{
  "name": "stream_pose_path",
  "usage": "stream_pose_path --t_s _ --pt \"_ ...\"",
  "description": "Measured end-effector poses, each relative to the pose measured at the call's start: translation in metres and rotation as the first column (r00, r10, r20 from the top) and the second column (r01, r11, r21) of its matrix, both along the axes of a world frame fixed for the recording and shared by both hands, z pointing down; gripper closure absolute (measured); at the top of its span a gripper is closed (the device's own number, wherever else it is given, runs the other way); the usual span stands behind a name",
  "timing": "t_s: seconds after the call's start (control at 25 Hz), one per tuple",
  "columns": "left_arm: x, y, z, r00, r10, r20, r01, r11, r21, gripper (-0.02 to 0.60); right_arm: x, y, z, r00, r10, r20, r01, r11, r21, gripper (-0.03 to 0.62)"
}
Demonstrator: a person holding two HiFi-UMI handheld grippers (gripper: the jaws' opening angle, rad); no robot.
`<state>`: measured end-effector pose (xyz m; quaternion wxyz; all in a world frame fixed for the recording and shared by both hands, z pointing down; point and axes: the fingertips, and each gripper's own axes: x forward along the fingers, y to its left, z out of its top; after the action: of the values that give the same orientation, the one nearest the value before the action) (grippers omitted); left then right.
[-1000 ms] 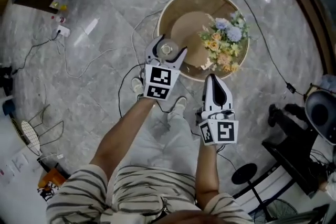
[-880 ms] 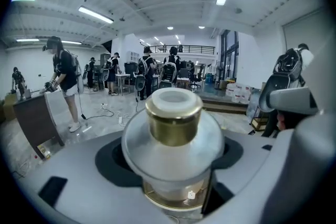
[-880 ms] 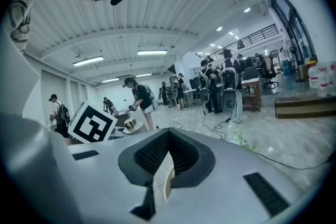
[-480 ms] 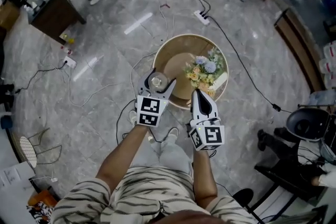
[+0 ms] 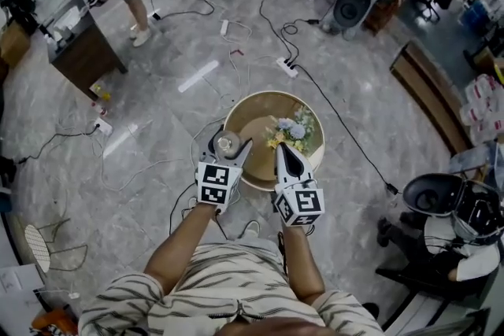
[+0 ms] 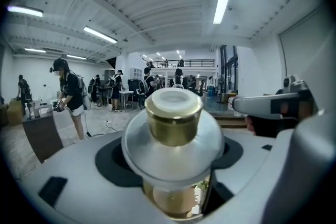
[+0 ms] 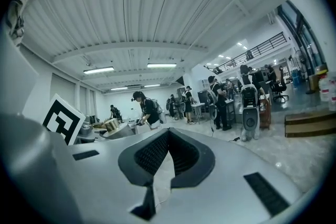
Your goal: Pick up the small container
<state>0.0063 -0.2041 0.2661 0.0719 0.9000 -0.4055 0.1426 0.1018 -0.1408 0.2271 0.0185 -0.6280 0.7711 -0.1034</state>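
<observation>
The small container [image 5: 226, 143] is a clear rounded jar with a gold neck and a white cap. My left gripper [image 5: 227, 151] is shut on it and holds it in the air near the left rim of the round wooden table [image 5: 244, 110]. In the left gripper view the small container [image 6: 173, 118] fills the middle, upright between the jaws of the left gripper [image 6: 173, 176]. My right gripper [image 5: 282, 149] hovers beside it, shut and empty. In the right gripper view the right gripper [image 7: 168, 139] shows its black pads closed together.
A bunch of artificial flowers [image 5: 290, 131] lies on the table's right side. Cables and a power strip [image 5: 285, 67] trail over the grey marble floor. A dark desk [image 5: 79, 51] stands far left, chairs and people at the back, a bench [image 5: 421, 90] to the right.
Both grippers have risen away from the table, which now looks smaller and farther below. The left gripper has kept hold of the container throughout. More of the room shows.
</observation>
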Motion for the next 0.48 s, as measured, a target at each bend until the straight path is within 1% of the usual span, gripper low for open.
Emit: stream_pose_path --t_s 0.28,0.48 --pt "-0.003 0.005 -0.026 0.999 0.035 -0.022 -0.035 0.999 0.016 0.252 0.003 0.004 -0.026 1.0 0.023 -0.015 -0.023 0.999 0.036 0.585" --pt "-0.001 0.016 -0.028 0.997 0.076 -0.017 -0.075 0.995 0.073 0.252 0.009 0.013 -0.017 0.998 0.056 -0.014 -0.055 0.996 0.066 0.585"
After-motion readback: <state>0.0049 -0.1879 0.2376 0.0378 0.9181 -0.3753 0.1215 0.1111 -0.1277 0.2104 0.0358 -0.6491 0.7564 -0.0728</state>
